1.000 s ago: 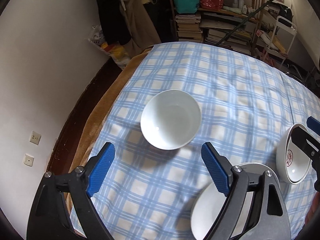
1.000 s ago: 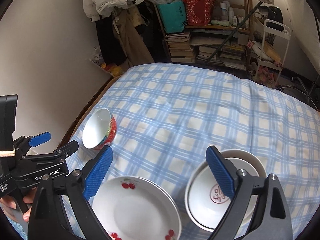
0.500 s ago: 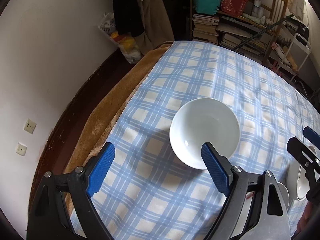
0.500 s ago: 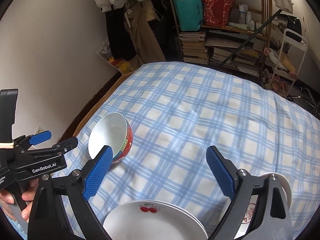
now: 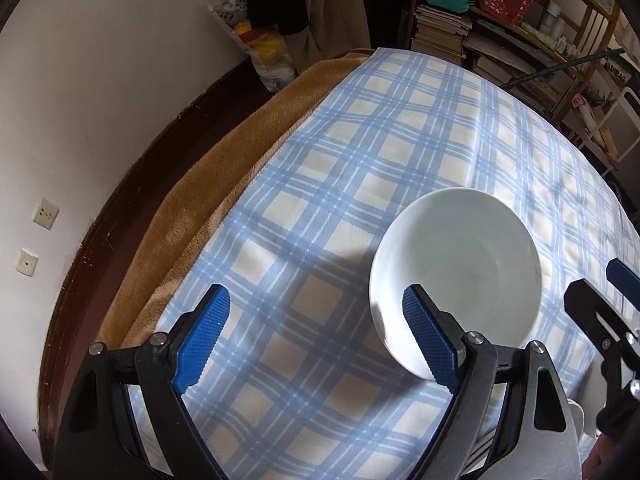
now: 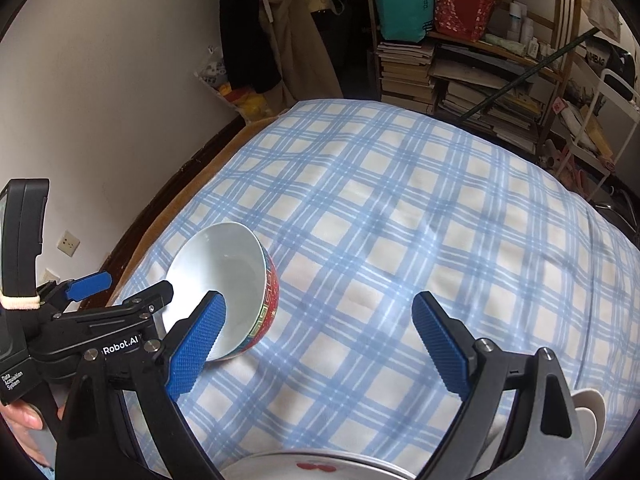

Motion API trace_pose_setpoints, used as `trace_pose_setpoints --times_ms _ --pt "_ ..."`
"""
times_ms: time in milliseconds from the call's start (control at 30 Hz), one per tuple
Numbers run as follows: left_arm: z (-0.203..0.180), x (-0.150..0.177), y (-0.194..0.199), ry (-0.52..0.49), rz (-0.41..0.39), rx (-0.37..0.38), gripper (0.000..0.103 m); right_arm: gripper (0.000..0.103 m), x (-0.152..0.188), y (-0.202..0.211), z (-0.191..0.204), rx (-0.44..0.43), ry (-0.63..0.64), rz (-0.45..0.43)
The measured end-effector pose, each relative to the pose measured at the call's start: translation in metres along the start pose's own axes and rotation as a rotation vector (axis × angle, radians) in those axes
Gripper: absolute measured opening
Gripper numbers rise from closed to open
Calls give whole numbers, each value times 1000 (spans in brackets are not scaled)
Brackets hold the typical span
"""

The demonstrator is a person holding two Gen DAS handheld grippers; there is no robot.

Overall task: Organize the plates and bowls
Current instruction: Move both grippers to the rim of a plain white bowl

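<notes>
A bowl, white inside and red-patterned outside, sits on the blue checked tablecloth near its left edge; it also shows in the left wrist view. My left gripper is open and empty, its right finger in front of the bowl's near rim. My right gripper is open and empty, to the right of the bowl. A cherry-patterned plate peeks in at the bottom edge, and white bowl rims at the lower right.
A tan blanket hangs off the left side of the table beside a dark wooden edge and a white wall. Bookshelves with stacked books and bags stand beyond the far end. A white cart stands at the far right.
Both grippers have moved left and forward. The red-patterned bowl has come closer and larger in both views; the cherry plate and stacked bowls have slid down out of most of the right view.
</notes>
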State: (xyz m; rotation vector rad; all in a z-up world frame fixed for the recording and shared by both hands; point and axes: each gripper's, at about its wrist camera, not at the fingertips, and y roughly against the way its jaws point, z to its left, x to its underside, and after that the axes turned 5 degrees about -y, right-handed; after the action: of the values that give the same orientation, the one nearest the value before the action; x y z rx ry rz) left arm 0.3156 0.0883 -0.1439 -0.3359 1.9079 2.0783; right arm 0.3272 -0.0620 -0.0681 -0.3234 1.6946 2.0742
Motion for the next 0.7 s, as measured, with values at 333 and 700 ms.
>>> trace_pose_setpoints --times_ms 333,700 --pt "-4 0 -23 11 33 4 87 99 -4 -28 6 12 -8 46" --pt "-6 2 -33 40 41 107 47 74 -2 -49 6 -9 -19 115"
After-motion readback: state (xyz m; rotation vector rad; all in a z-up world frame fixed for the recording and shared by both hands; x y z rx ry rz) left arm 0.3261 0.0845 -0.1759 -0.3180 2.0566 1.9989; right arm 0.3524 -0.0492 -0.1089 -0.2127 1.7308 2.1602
